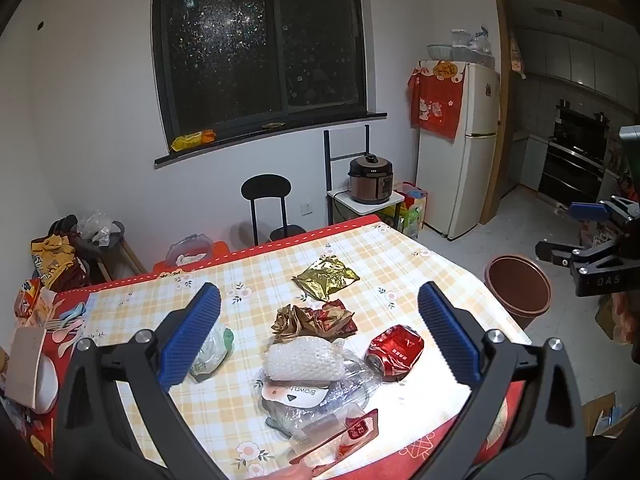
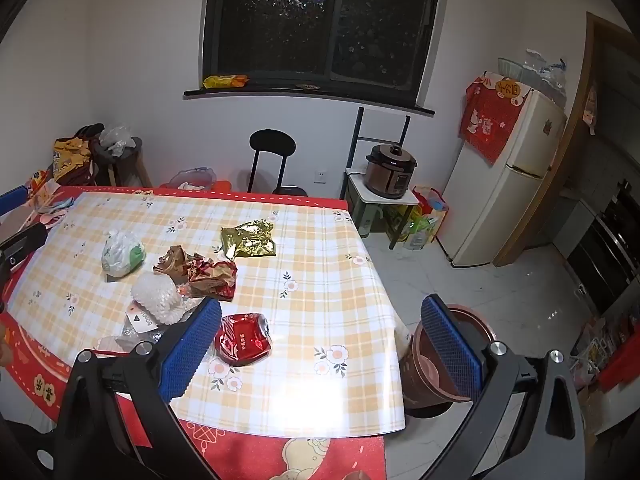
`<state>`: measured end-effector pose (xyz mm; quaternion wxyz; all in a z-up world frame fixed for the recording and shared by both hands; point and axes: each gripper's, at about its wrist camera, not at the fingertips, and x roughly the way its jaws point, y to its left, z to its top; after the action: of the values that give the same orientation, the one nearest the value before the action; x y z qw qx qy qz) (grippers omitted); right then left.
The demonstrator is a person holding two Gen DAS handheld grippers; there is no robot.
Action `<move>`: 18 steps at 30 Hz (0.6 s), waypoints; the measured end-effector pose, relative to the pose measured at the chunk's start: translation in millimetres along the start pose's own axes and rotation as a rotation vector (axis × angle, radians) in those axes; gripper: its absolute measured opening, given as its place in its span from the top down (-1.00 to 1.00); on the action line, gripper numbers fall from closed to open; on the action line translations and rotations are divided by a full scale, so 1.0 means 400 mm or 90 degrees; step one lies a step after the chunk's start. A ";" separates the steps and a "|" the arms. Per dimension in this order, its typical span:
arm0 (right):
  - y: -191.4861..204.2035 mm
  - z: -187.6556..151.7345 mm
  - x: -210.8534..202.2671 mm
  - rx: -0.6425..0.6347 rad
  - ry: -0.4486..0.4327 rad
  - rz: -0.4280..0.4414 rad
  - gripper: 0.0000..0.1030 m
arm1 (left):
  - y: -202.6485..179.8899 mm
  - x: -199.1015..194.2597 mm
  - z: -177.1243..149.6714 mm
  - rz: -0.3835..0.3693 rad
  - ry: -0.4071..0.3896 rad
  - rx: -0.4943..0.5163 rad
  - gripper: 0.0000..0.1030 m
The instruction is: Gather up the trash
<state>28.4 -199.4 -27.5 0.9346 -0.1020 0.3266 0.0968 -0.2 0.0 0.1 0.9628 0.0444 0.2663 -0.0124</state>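
Hovering over the table [image 1: 420, 264], left gripper [image 1: 320, 336] has fingers spread wide, nothing between them. Left wrist view: crushed red can [image 1: 394, 348], white foam net [image 1: 304, 360], crumpled wrappers [image 1: 316, 320], gold foil pouch [image 1: 326, 278] on the checked cloth; clear plastic nearest the camera, possibly a bottle. Brown bin [image 1: 518, 286] on the floor past the table's right edge. Right wrist view: right gripper [image 2: 320, 344] also wide open and empty, can [image 2: 242, 342] just beside its left finger, bin [image 2: 436, 364] behind the right one.
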 end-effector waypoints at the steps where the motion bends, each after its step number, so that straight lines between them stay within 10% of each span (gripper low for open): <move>1: 0.001 0.001 0.000 -0.001 -0.001 -0.001 -0.92 | 0.000 0.003 0.000 0.000 0.011 0.002 -0.89; 18: 0.002 0.008 -0.002 0.005 -0.005 -0.007 -0.92 | -0.009 -0.011 -0.004 -0.004 -0.006 -0.003 -0.89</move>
<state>29.2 -197.8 -24.8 0.9368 -0.0997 0.3231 0.0903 -4.9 -3.2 0.9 0.9640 0.0415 0.2623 -0.0151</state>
